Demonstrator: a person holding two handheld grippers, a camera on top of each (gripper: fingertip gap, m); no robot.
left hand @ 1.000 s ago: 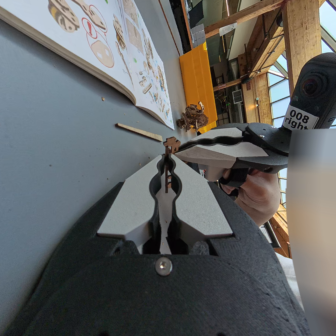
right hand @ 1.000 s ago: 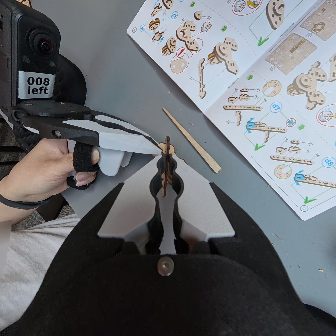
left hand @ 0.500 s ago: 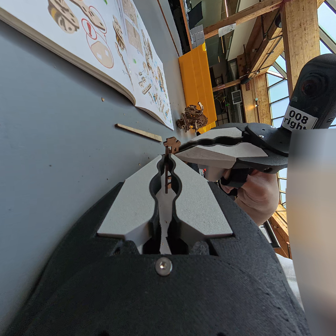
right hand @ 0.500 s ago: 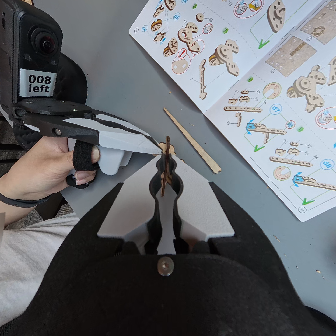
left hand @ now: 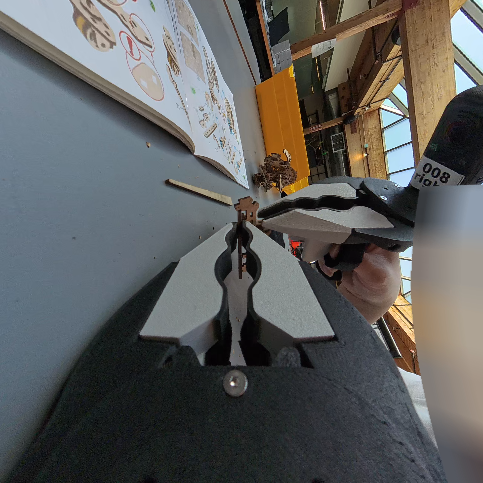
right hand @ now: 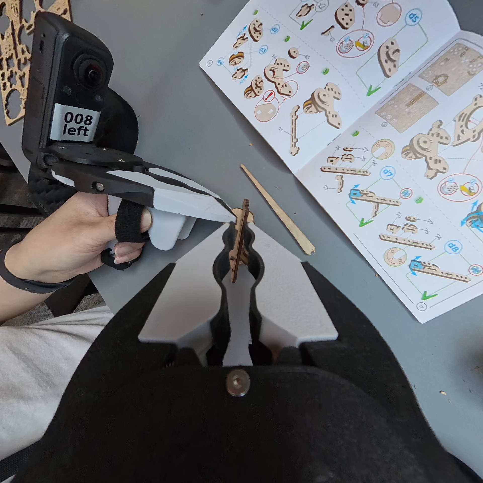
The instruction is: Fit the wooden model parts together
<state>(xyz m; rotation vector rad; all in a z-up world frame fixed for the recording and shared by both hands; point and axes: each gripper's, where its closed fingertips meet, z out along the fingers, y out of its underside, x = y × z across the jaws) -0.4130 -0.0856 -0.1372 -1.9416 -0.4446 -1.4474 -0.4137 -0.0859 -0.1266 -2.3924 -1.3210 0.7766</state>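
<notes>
My left gripper (left hand: 240, 225) is shut on a thin dark notched wooden strip (left hand: 240, 251), seen edge-on, with a cross-shaped wooden end (left hand: 246, 208) sticking out past the tips. My right gripper (right hand: 239, 228) is shut on a flat wooden part (right hand: 238, 245), also edge-on and slightly tilted. The two grippers meet tip to tip above the grey table: the right gripper (left hand: 262, 219) comes in from the right in the left wrist view, and the left gripper (right hand: 230, 218) comes in from the left in the right wrist view. A pale rounded wooden piece (right hand: 250, 214) shows just behind the tips. How the parts join is hidden.
An open instruction booklet (right hand: 366, 146) lies at the far right and also shows in the left wrist view (left hand: 156, 65). A loose wooden stick (right hand: 279, 211) lies beside it. A dark built-up wooden model (left hand: 274, 172) and a yellow bin (left hand: 279, 117) stand farther off. A cut-out plywood sheet (right hand: 13, 65) lies at the far left. The tips of both grippers are at nearly the same place.
The right gripper has shifted and turned slightly, so its wooden part now leans a little. Both grippers keep their hold, and the tips stay together.
</notes>
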